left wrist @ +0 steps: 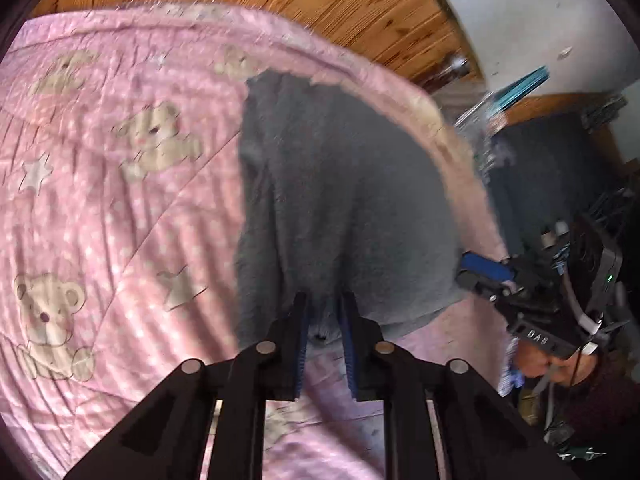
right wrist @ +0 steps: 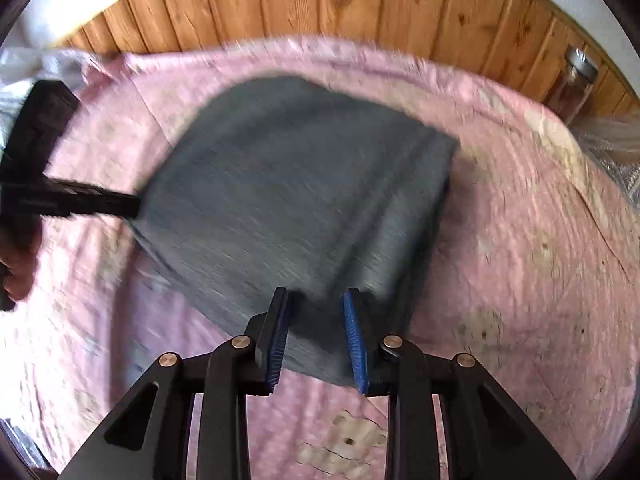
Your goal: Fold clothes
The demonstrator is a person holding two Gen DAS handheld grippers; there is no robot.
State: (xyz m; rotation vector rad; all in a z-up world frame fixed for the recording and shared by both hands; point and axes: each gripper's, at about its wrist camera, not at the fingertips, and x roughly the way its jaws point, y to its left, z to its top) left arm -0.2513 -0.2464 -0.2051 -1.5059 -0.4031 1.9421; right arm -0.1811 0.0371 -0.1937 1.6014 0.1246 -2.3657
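A grey garment (left wrist: 344, 184) lies folded and partly lifted on a pink bear-print blanket (left wrist: 100, 200). My left gripper (left wrist: 324, 312) is shut on a bunched near edge of it, with grey cloth filling the narrow gap between the blue pads. In the right wrist view the same garment (right wrist: 296, 184) spreads ahead, and my right gripper (right wrist: 316, 320) is shut on its thick near corner. The left gripper (right wrist: 100, 200) shows there at the garment's left corner. The right gripper (left wrist: 480, 270) shows in the left wrist view at the garment's right edge. Both views are motion-blurred.
The pink blanket (right wrist: 520, 240) covers the bed, with a wooden panelled wall (right wrist: 320, 4) behind it. A glass jar (right wrist: 574, 80) stands at the far right by the wall. A hand (right wrist: 18, 264) holds the left gripper. Dark clutter (left wrist: 560, 184) sits beyond the bed's right edge.
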